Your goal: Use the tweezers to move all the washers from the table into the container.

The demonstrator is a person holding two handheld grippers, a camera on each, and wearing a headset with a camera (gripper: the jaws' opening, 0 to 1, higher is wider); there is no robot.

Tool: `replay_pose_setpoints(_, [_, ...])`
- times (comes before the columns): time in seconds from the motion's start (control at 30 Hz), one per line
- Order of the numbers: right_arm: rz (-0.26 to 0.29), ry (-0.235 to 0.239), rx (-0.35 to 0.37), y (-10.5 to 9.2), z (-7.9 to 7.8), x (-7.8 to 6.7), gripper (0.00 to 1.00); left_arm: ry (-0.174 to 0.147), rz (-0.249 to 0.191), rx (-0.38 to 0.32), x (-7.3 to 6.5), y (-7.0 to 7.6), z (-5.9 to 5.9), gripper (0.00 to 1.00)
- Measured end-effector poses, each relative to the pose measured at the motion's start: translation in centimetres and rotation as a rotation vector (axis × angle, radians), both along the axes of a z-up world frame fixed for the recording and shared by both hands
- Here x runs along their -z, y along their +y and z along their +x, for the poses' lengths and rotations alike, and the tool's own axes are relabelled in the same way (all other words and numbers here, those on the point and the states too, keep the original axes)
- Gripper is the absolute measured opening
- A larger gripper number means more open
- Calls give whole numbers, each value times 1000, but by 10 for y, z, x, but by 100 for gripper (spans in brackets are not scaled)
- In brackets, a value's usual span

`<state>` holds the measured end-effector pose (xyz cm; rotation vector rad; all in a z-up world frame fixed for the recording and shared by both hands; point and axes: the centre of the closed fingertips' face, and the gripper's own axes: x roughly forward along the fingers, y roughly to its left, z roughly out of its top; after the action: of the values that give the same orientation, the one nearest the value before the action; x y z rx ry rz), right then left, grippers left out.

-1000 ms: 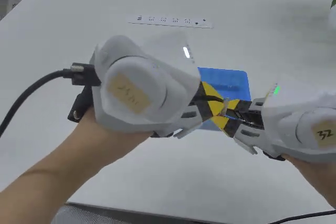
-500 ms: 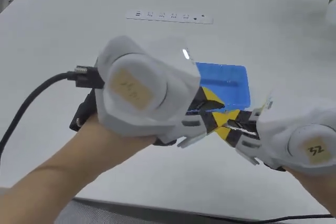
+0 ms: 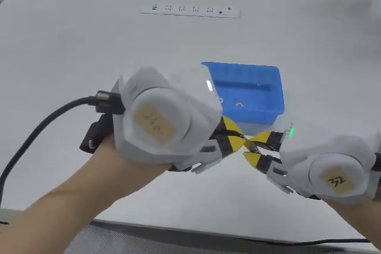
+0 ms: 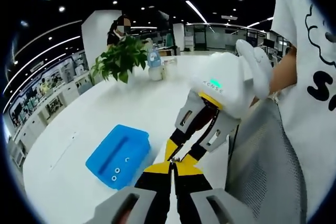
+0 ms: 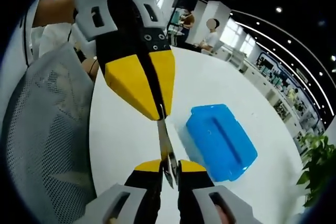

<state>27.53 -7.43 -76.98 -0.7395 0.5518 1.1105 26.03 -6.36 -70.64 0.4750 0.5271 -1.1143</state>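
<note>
My two grippers meet tip to tip above the white table [image 3: 89, 46], just in front of the blue container [image 3: 262, 78]. The left gripper [image 3: 237, 140] comes in from the left, the right gripper [image 3: 257, 150] from the right. In the right gripper view, thin metal tweezers [image 5: 166, 148] run from the left gripper's shut yellow jaws [image 5: 159, 109] down into the right gripper [image 5: 169, 174], which is also shut on them. The container [image 4: 118, 153] holds a few small washers [image 4: 116, 171], also visible from the head [image 3: 239, 104].
A white power strip [image 3: 191, 11] lies at the far side of the table. A black cable [image 3: 41, 126] trails left from the left gripper. The table's front edge [image 3: 178, 231] is close below the grippers. A mesh chair back [image 4: 262, 171] and a potted plant [image 4: 119, 59] are nearby.
Both grippers have drawn back toward me, away from the container, which now shows uncovered. Their tips stay together throughout.
</note>
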Motion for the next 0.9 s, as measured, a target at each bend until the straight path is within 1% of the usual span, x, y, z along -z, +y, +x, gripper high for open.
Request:
replay_pose_setpoints(0.03, [-5,0,8,-1,1,4,7,14,23,23,8,2,-1,0])
replay_pose_setpoints(0.07, [-5,3,7,-1,1,6,8,10,31,33,11,3,-1,0])
replay_pose_setpoints(0.13, [3,52,34,-2,-2,12,8,16,56,61,18,4,-2,0])
replay_pose_setpoints(0.17, [16,71,40,-1,-2,14,8,8,80,87,22,5,-2,0])
replay_pose_setpoints(0.2, [31,86,47,0,-3,15,9,8,88,101,25,5,-3,0])
replay_pose_setpoints(0.23, [54,112,71,0,-4,16,9,12,97,114,29,5,-3,0])
replay_pose_setpoints(0.3, [84,156,96,2,-6,18,11,8,112,132,35,6,-2,0])
replay_pose_setpoints(0.33, [84,166,117,-1,-5,18,13,14,119,148,39,7,-3,0])
replay_pose_setpoints(0.37, [78,154,112,-2,-4,18,15,17,120,149,41,9,-2,0])
replay_pose_setpoints(0.4, [75,152,116,-3,-4,17,16,26,122,154,43,10,-2,0])
replay_pose_setpoints(0.47, [79,146,143,-10,-4,13,19,37,131,166,47,14,-2,0])
replay_pose_setpoints(0.53, [90,163,165,-14,-5,12,20,34,162,182,52,18,-2,0])
replay_pose_setpoints(0.57, [95,167,179,-17,-6,10,22,32,187,199,58,21,-2,0])
replay_pose_setpoints(0.67, [107,174,218,-25,-7,5,25,35,226,229,71,25,-4,0])
replay_pose_setpoints(0.73, [126,189,277,-34,-9,0,28,50,249,249,82,26,-5,0])
replay_pose_setpoints(0.77, [134,193,295,-37,-10,-3,30,60,262,254,88,27,-5,0])
replay_pose_setpoints(0.8, [151,193,319,-39,-10,-6,32,63,274,259,92,28,-5,0])
replay_pose_setpoints(0.83, [183,202,347,-41,-13,-11,34,71,286,264,97,30,-5,0])
replay_pose_setpoints(0.87, [208,218,362,-41,-15,-14,34,79,294,267,100,31,-5,0])
replay_pose_setpoints(0.9, [238,237,393,-43,-18,-18,36,82,307,271,103,32,-4,0])
